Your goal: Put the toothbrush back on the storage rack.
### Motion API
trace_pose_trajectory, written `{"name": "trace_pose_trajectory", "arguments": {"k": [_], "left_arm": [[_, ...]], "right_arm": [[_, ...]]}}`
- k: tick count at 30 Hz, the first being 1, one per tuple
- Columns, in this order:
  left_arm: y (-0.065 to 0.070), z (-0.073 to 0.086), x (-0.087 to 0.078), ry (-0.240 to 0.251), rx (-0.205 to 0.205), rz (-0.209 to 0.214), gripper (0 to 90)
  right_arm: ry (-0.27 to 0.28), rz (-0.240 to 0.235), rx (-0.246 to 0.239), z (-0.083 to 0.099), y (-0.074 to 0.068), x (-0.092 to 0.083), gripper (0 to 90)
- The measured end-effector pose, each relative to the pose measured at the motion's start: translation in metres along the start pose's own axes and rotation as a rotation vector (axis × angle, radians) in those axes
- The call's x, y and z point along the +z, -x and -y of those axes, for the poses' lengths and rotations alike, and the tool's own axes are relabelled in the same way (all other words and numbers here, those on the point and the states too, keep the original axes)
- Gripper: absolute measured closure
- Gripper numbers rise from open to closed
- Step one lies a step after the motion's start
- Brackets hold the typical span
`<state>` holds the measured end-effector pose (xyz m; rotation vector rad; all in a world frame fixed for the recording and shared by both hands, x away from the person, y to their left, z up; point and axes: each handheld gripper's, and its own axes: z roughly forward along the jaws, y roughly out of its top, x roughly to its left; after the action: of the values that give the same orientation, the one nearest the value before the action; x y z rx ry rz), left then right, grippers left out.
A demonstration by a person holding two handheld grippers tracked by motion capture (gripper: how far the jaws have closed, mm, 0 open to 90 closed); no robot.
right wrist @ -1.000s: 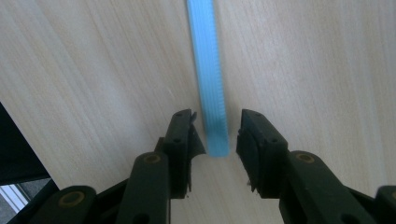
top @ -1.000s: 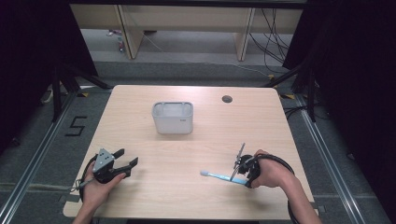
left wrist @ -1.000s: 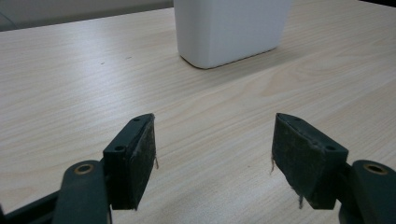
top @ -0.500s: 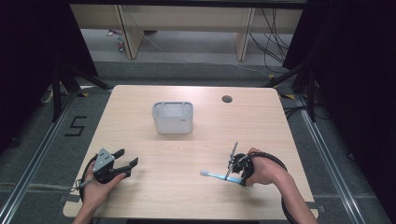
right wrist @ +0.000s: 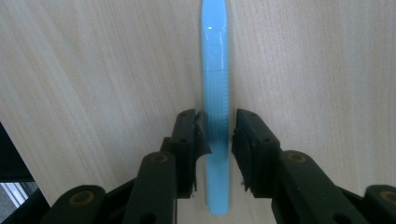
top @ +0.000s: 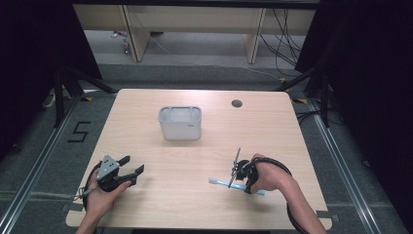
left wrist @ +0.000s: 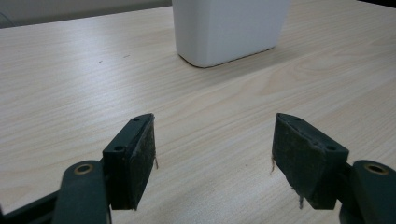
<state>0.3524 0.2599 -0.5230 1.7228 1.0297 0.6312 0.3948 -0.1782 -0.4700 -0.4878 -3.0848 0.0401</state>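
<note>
One light blue toothbrush (right wrist: 215, 107) lies flat on the wooden table (top: 292, 131), in the lower right of the high view and running up the middle of the right gripper view. Around its handle stands the right gripper (right wrist: 217, 140), whose jaws have just been closing; they sit tight against both sides of the handle, though whether the pads press on it I cannot tell. Toward the lower left of the high view, the left gripper (top: 134, 169) is held with jaws wide apart and nothing between them. Above centre stands a white bin (top: 180, 123).
</note>
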Motion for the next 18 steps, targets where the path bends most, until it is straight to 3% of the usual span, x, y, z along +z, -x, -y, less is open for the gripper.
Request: {"name": "trace_pose_trajectory", "arguments": {"k": [1,3,5,6,9,11,12,13,18], "left_arm": [[0.0,0.0,0.0,-0.001,0.0,0.0,29.8],[0.0,0.0,0.0,-0.002,-0.001,0.0,29.7],[0.0,0.0,0.0,-0.003,0.0,0.001,29.6],[0.0,0.0,0.0,-0.001,-0.001,0.002,29.6],[0.0,0.0,0.0,-0.001,-0.003,0.002,29.6],[0.0,0.0,0.0,-0.002,-0.003,0.002,29.5],[0.0,0.0,0.0,-0.002,-0.003,0.002,29.6],[0.0,0.0,0.0,-0.002,-0.003,0.002,29.6],[0.0,0.0,0.0,-0.001,-0.003,0.004,29.5]], "right_arm": [[0.003,0.005,-0.022,-0.001,0.001,0.001,69.9],[-0.003,0.007,0.001,-0.002,0.0,0.001,70.2],[-0.001,0.002,-0.023,-0.004,0.001,0.001,70.4],[-0.003,0.006,0.001,-0.005,0.0,0.001,70.6],[-0.001,0.0,-0.027,-0.008,0.001,0.002,71.5],[-0.007,-0.004,-0.011,-0.009,0.001,0.002,72.0],[-0.008,-0.006,-0.028,-0.01,0.002,0.002,72.3],[-0.012,-0.004,-0.007,-0.01,0.001,0.002,72.6],[-0.014,-0.011,-0.031,-0.012,0.003,0.003,74.2]]}}
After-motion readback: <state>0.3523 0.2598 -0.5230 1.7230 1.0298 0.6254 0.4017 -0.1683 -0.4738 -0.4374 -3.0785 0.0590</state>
